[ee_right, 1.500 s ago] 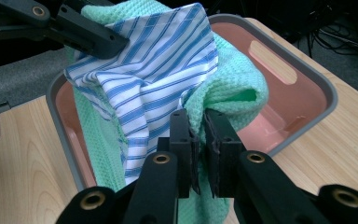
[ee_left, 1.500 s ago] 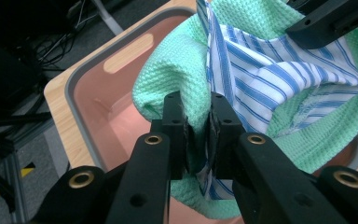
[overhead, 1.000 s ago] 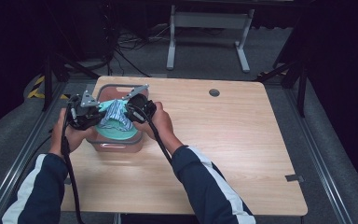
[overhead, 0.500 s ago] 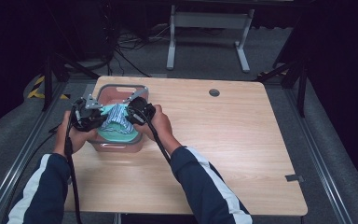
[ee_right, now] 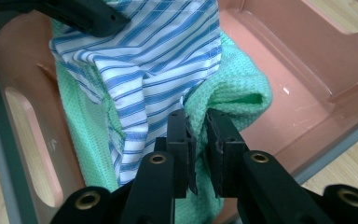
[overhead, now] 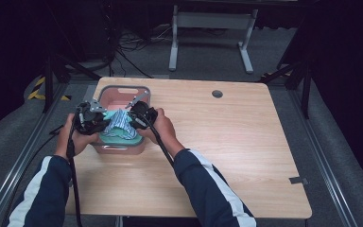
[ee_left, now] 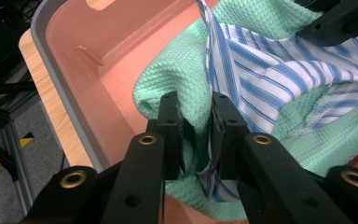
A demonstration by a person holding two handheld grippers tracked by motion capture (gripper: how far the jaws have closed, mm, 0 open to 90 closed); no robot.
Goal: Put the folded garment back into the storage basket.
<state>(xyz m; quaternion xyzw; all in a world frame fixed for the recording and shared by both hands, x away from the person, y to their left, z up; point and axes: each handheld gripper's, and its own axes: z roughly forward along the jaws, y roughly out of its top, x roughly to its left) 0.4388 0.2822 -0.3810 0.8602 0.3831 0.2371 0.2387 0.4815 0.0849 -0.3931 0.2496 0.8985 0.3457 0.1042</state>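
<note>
A blue-and-white striped cloth (overhead: 118,119) lies folded over a green waffle cloth (overhead: 116,136) inside a pink bin with a grey rim (overhead: 123,88). My left gripper (overhead: 105,123) pinches both cloths at the bundle's left edge. In the left gripper view (ee_left: 195,105) green cloth (ee_left: 168,79) and striped cloth (ee_left: 270,70) sit between the pads. My right gripper (overhead: 131,124) pinches the right edge. In the right gripper view (ee_right: 196,119) a fold of green cloth (ee_right: 242,88) is between the pads, beside the striped cloth (ee_right: 158,60). Both pairs of jaws have just eased slightly, cloth still between them.
The bin (ee_left: 60,84) stands at the far left of a wooden table (overhead: 227,142), near its left edge. A round cable hole (overhead: 217,93) is at the table's back. Metal rails run along both sides of the table; a stand's legs rise behind it.
Both hands have sunk a little, lowering the cloth bundle into the bin. The cloths now sit flatter and less bunched between the grippers.
</note>
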